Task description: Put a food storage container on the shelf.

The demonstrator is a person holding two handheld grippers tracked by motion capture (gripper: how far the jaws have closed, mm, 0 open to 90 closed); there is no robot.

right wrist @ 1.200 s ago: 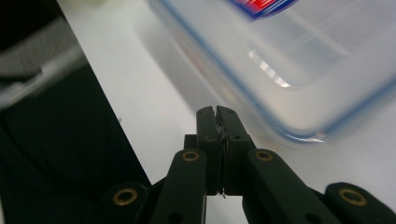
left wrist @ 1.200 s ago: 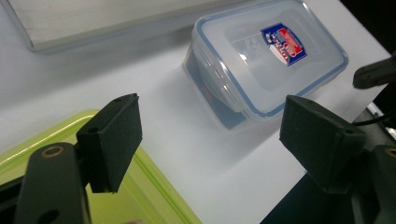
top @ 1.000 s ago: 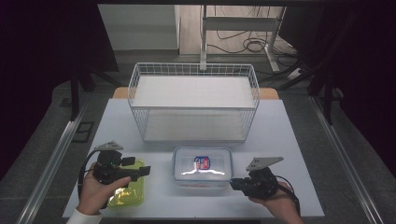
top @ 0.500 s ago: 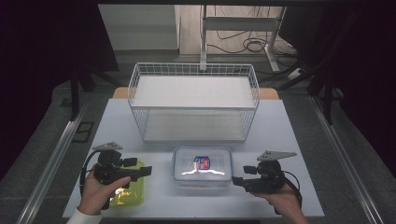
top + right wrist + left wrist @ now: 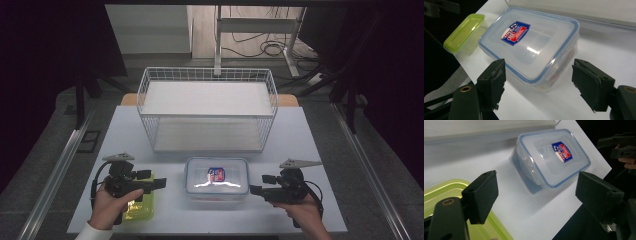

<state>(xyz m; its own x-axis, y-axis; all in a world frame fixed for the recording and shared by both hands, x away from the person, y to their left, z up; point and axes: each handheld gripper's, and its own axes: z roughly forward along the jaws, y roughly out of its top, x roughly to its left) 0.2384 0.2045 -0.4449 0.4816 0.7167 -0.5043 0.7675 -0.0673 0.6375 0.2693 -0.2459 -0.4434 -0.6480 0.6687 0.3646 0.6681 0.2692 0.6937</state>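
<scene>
Items on the tabletop (image 5: 310,150), counted:

- Clear lidded container (image 5: 217,179), one; blue seal rim, red-and-blue label on the lid. Sits at the near middle of the tabletop, between the two grippers, touching neither. Contents hard to make out through the plastic.
- Green lidded container (image 5: 139,206), one; at the near left, partly covered by the left hand in the high view, cut off at the frame edge in the left gripper view.
- White wire basket (image 5: 207,107), one; behind the clear container, well apart from both grippers.
- Left gripper (image 5: 156,183), one; jaws spread, nothing between them, held over the green container and pointing toward the clear one.
- Right gripper (image 5: 256,185), one; jaws have just been opening and now stand wide, nothing between them, just right of the clear container's end.
</scene>
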